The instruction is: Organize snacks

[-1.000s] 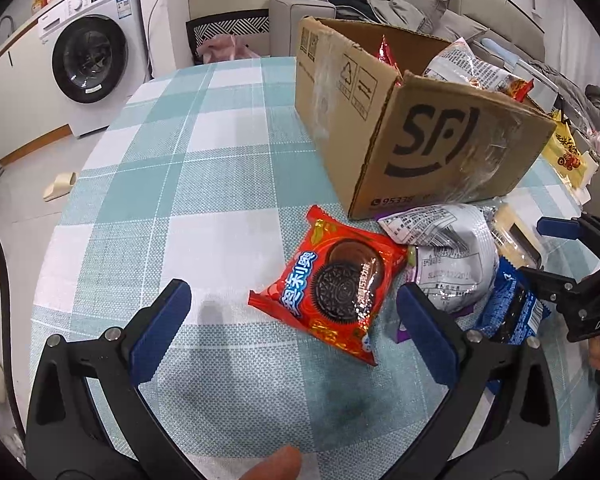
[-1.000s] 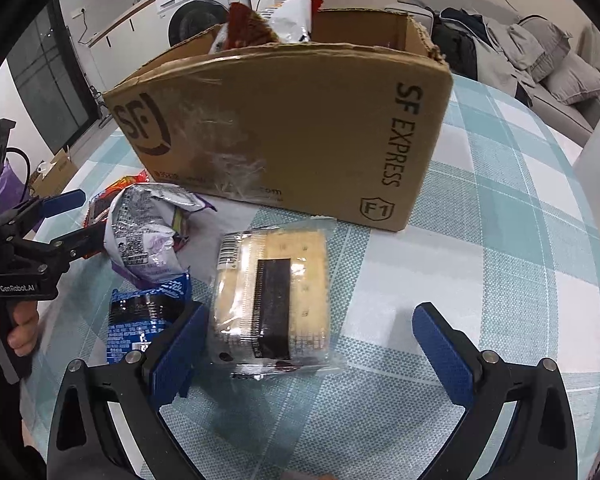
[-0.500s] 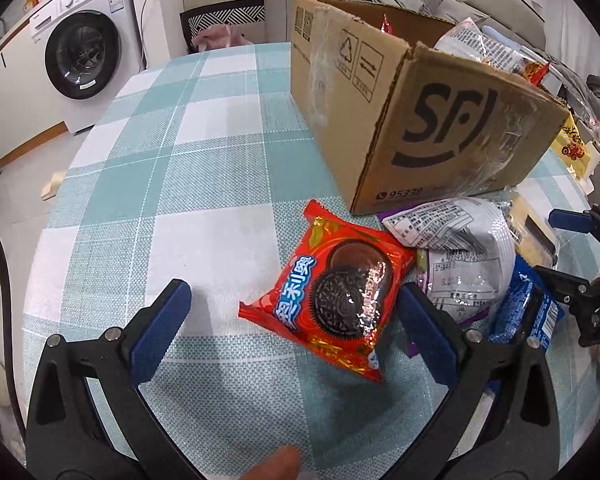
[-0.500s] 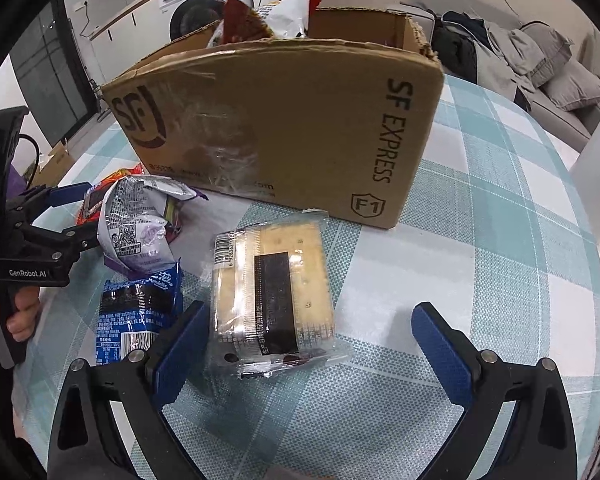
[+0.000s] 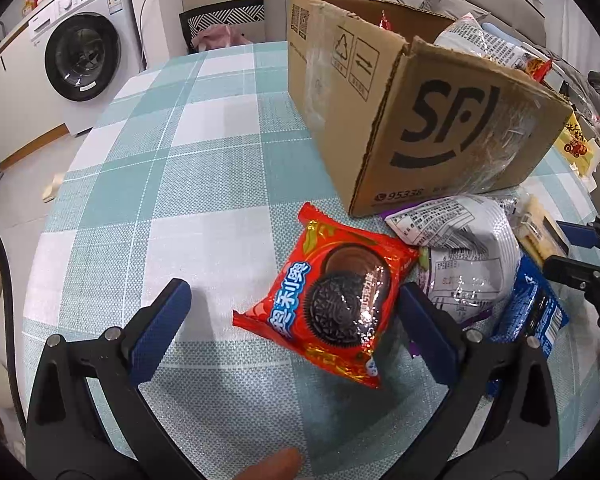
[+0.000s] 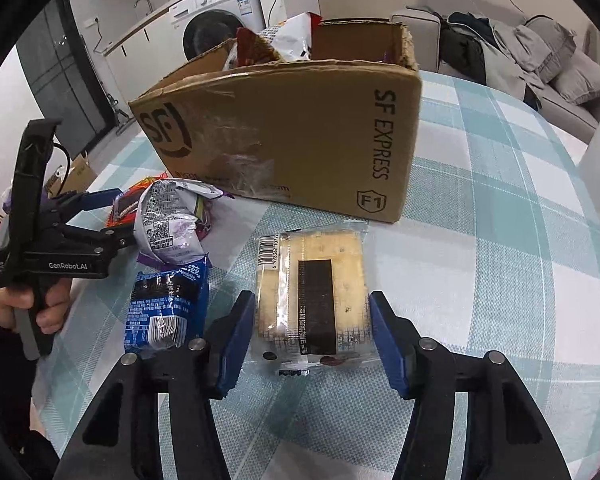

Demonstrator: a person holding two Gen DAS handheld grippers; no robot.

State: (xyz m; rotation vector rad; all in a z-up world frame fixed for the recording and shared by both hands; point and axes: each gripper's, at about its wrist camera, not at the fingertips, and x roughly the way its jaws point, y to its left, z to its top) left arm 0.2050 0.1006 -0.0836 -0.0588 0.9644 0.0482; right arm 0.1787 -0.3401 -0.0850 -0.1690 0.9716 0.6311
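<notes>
A clear cracker packet point(image 6: 312, 288) lies flat on the checked tablecloth in front of the SF cardboard box point(image 6: 300, 140). My right gripper point(image 6: 312, 300) has its jaws closing, with the packet between them and both blue pads touching its long sides. In the left wrist view a red Oreo packet point(image 5: 332, 304) lies between the wide-open fingers of my left gripper point(image 5: 292, 292); the right pad is beside its edge and the left pad stands well clear. A silver bag point(image 5: 460, 248) and a blue packet point(image 5: 532, 312) lie between the two grippers.
The box point(image 5: 440, 120) holds several snack bags that stick out of its top. Yellow packets point(image 5: 576, 144) lie at the table's far right. A washing machine point(image 5: 80, 64) and a chair point(image 5: 220, 24) stand beyond the table, and a sofa with clothes point(image 6: 500, 40) stands behind the box.
The right gripper's jaws have come in from wide open to the cracker packet's sides. The left gripper has edged closer over the red packet and stays open.
</notes>
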